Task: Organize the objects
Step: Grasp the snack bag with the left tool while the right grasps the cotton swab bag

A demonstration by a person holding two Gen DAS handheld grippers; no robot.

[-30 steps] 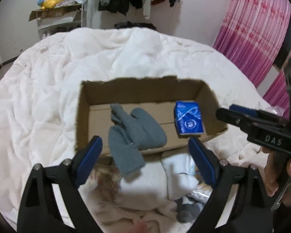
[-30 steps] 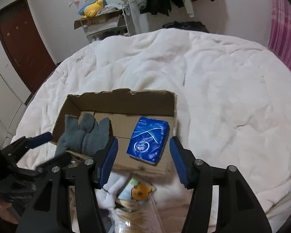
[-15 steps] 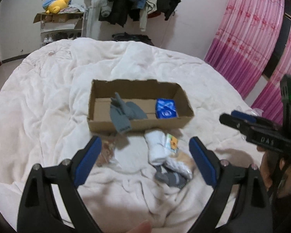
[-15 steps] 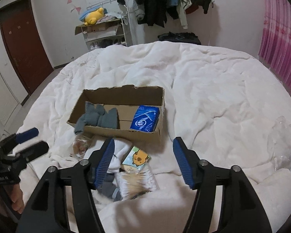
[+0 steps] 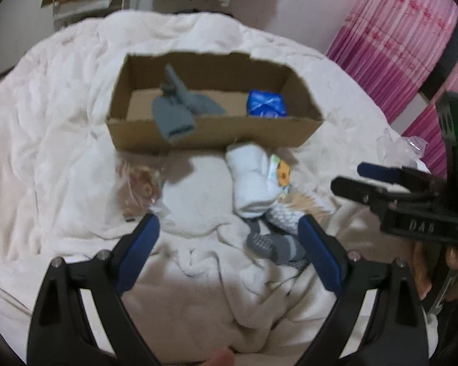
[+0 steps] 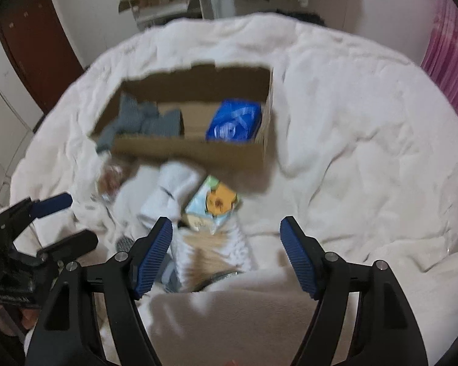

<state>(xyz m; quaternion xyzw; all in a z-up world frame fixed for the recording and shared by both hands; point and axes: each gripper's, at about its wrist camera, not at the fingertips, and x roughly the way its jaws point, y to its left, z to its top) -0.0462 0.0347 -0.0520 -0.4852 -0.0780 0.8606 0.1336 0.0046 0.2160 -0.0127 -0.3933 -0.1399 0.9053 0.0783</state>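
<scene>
Grippers, left (image 5: 227, 244) and right (image 6: 226, 244), gape empty; soft white rolled sock (image 5: 250, 180), frame centre, compresses easily: pinch mid-roll.

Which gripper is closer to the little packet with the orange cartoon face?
Right. The right gripper hovers just short of the packet; the left gripper sits farther back, behind the white rolled socks.
</scene>
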